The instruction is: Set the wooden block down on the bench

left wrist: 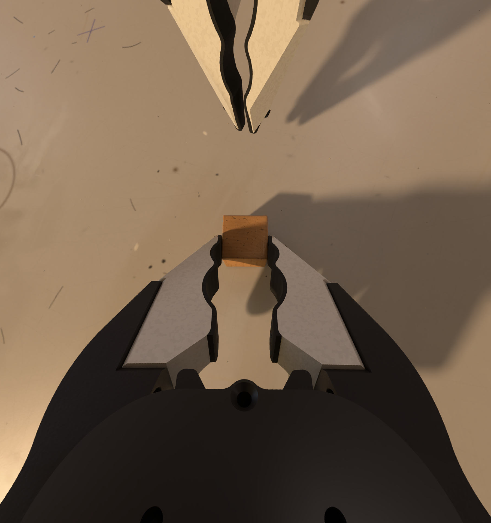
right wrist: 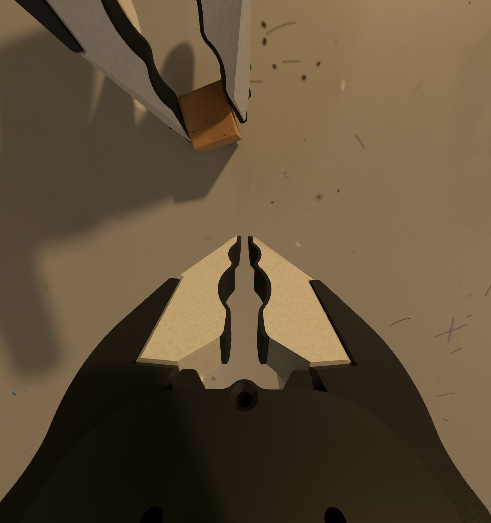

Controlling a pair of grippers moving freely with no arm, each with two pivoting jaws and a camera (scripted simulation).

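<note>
left claw: clamped on the wooden block, fingertips pressed against its two side faces
block position: pinched at the very tips of the left claw, sticking out past them; in the right wrist view it sat tilted between the two pale fingers
block vs tabletop: its shadow fell close beside it on the tabletop; couldn't tell from either view whether it touched the surface or hung just above
right claw: nearly closed, only a thin slit between the tips, nothing held
claw layout: the two claws pointed at each other, tips apart, a bare strip of tabletop between them; right claw seen opposite in the left wrist view
tabletop: tan, worn, dark scratches and specks; pencil cross far left in left wrist view; curved line mark at left edge
lighting: long claw shadows across the tabletop
</note>
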